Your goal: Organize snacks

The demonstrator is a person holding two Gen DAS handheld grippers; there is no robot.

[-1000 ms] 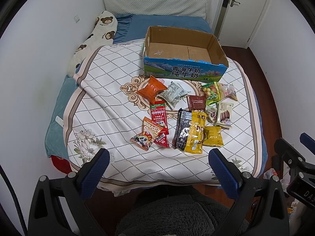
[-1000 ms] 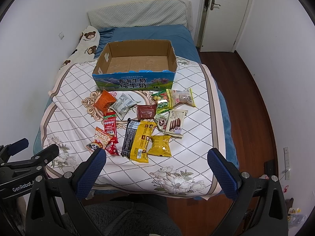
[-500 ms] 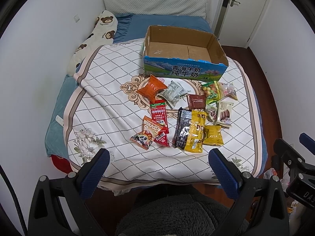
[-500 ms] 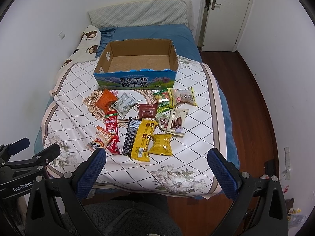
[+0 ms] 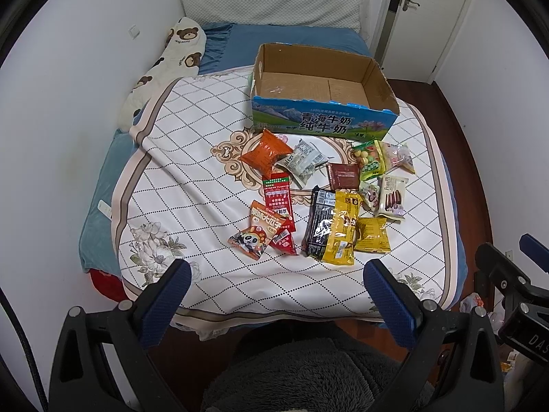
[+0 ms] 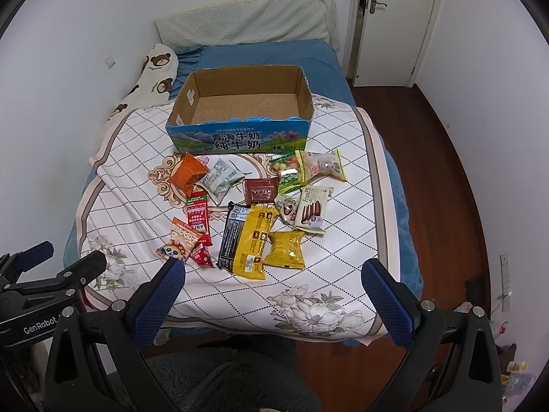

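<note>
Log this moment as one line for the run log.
left gripper open, empty | right gripper open, empty | snacks on bed | box empty

Left tongs point(image 5: 276, 286): 2 black plastic arms with triangular cut-outs, each ending in a blue, finely ribbed pad point(image 5: 164, 302), with silver screws at the joints. A black cable curves along the frame edge at 8 o'clock. Right tongs point(image 6: 272, 286) are built alike: black frame, 2 blue textured pads point(image 6: 386, 304), round silver screw heads at the pivots. In the right wrist view, at 8 o'clock, the other unit's black body carries white "GenRobot" lettering. In the left wrist view, at 4 o'clock, a black housing shows white letters "DAS".
</note>
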